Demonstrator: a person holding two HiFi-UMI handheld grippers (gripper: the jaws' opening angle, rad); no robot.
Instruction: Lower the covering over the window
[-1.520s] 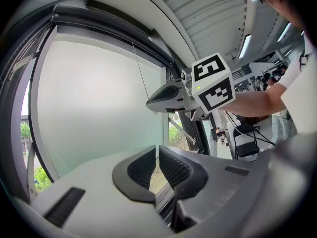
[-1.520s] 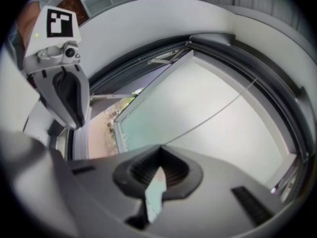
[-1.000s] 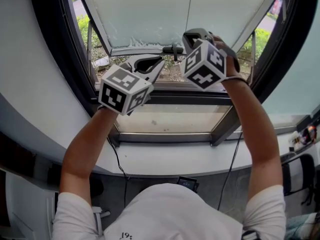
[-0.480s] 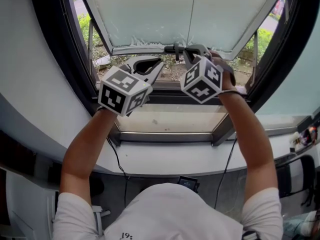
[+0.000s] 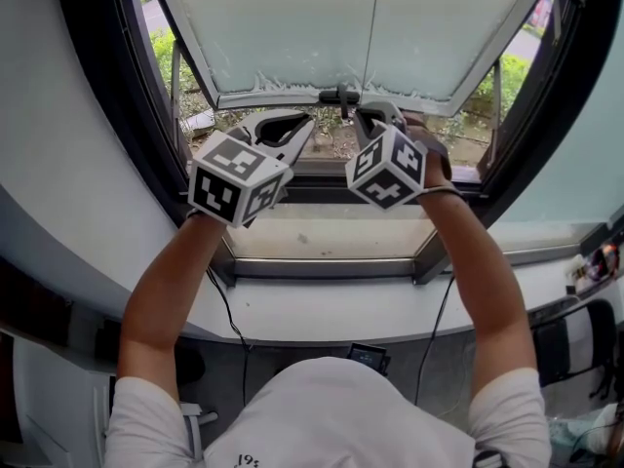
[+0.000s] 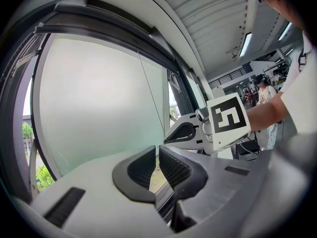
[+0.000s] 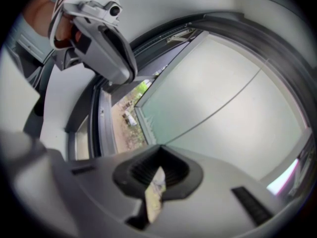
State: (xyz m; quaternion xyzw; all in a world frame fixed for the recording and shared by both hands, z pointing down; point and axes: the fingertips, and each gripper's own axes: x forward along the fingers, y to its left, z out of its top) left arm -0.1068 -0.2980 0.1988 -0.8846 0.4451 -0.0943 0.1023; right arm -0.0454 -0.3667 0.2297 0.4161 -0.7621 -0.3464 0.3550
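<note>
Head view: my left gripper and right gripper, both clenched, hover under the blind; its handle sits at eleven o'clock from the right one.

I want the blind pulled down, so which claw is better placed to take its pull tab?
Right. The right claw sits just beside the black pull tab on the blind's bottom rail; the left claw hangs further left. Both are shut, so it would need opening first.

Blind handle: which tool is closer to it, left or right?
Right. The right tool is at the handle on the blind; the left tool sits left of it, slightly lower.
</note>
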